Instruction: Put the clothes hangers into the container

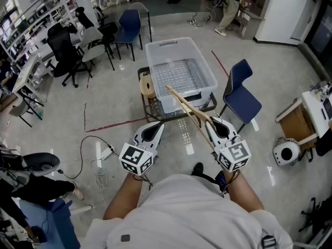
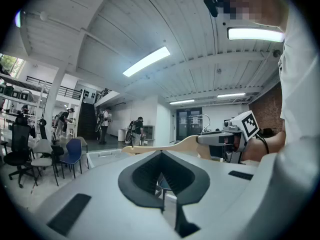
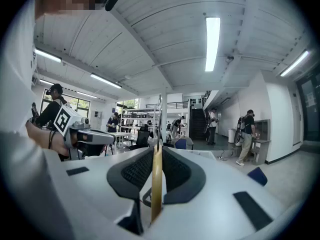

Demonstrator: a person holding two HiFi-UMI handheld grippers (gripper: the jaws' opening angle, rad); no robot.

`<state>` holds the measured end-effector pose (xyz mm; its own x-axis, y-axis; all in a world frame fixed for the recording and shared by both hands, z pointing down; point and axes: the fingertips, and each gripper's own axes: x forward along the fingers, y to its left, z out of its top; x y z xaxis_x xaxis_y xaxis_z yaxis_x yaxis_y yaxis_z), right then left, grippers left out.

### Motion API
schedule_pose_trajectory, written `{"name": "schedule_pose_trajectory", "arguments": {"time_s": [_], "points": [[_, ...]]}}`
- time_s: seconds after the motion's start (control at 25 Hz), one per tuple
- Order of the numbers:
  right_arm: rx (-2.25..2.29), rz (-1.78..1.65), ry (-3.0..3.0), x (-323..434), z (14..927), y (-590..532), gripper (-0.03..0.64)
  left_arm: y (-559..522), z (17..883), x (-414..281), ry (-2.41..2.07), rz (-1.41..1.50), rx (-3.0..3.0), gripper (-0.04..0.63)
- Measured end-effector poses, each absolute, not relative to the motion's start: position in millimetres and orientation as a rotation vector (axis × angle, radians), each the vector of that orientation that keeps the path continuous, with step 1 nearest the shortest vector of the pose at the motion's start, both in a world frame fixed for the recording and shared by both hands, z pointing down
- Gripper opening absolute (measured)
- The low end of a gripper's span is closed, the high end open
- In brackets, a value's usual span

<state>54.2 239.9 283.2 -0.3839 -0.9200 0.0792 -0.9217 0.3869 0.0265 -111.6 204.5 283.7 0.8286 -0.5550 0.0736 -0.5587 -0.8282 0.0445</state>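
My right gripper (image 1: 213, 120) is shut on a wooden clothes hanger (image 1: 187, 107). The hanger slants up and to the left, and its far end reaches over the near rim of the clear plastic container (image 1: 203, 61). In the right gripper view the hanger (image 3: 157, 184) stands edge-on between the pads, with its metal hook rising above. My left gripper (image 1: 157, 124) hangs beside it, shut with nothing in it. The left gripper view shows that gripper's tips (image 2: 161, 153) meeting, with the hanger (image 2: 167, 146) and the right gripper (image 2: 220, 140) beyond. Nothing but the container's ribbed floor shows inside it.
The container rests on a low wire cart (image 1: 150, 109), with a tape roll (image 1: 148, 87) at its left. A blue chair (image 1: 241, 95) stands right of the cart. A cable and power strip (image 1: 106, 152) lie on the floor to the left. Office chairs (image 1: 67, 51) stand at the back left.
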Motion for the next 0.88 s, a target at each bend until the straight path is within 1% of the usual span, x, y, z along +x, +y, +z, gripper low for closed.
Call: {"name": "schedule_pose_trajectory", "arguments": {"time_s": [0.2, 0.52, 0.88], "points": [[1.685, 0.038, -2.551, 57, 289, 239, 0.064, 204, 290, -106, -0.892, 0.091, 2.941, 0.017], [1.679, 0.078, -2.553, 82, 296, 221, 0.064, 190, 292, -83, -0.875, 0.094, 2.933, 0.017], [1.656, 0.097, -2.572, 133, 306, 181, 0.065, 147, 302, -32, -0.905, 0.122, 2.913, 0.017]]}}
